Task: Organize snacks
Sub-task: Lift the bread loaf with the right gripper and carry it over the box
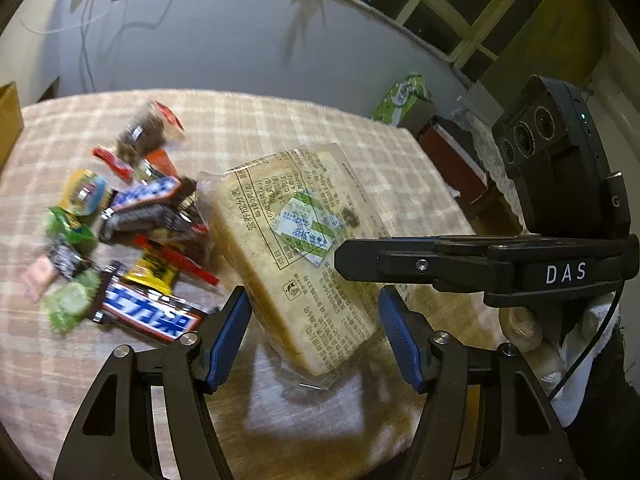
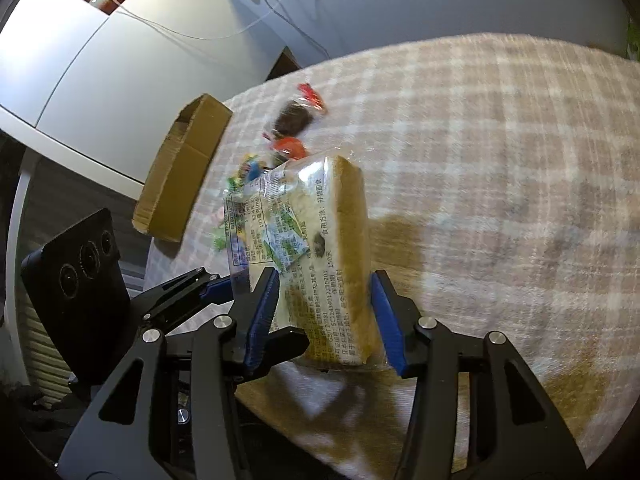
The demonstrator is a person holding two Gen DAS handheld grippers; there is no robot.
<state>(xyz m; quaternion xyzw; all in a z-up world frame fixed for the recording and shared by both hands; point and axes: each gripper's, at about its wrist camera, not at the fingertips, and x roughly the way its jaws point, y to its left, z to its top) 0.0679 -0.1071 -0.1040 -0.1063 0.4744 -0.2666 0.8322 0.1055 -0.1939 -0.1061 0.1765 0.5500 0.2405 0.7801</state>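
A clear-wrapped pack of sliced bread (image 1: 304, 256) with black print and a green sticker is tilted above the checked tablecloth (image 1: 280, 120). My left gripper (image 1: 314, 320) is open, its blue pads either side of the pack's lower end with gaps. My right gripper (image 2: 326, 312) straddles the same bread pack (image 2: 320, 248); its pads sit at the pack's sides and appear to hold it. The right gripper's finger (image 1: 400, 258) crosses the pack in the left wrist view. A pile of candy bars and small snacks (image 1: 132, 232) lies left of the bread.
An open cardboard box (image 2: 184, 172) sits at the table's far left edge beside a white cabinet (image 2: 100, 60). The snack pile (image 2: 280, 148) lies behind the bread in the right wrist view. Beyond the table's right edge are a green package (image 1: 402, 98) and a red box (image 1: 452, 160).
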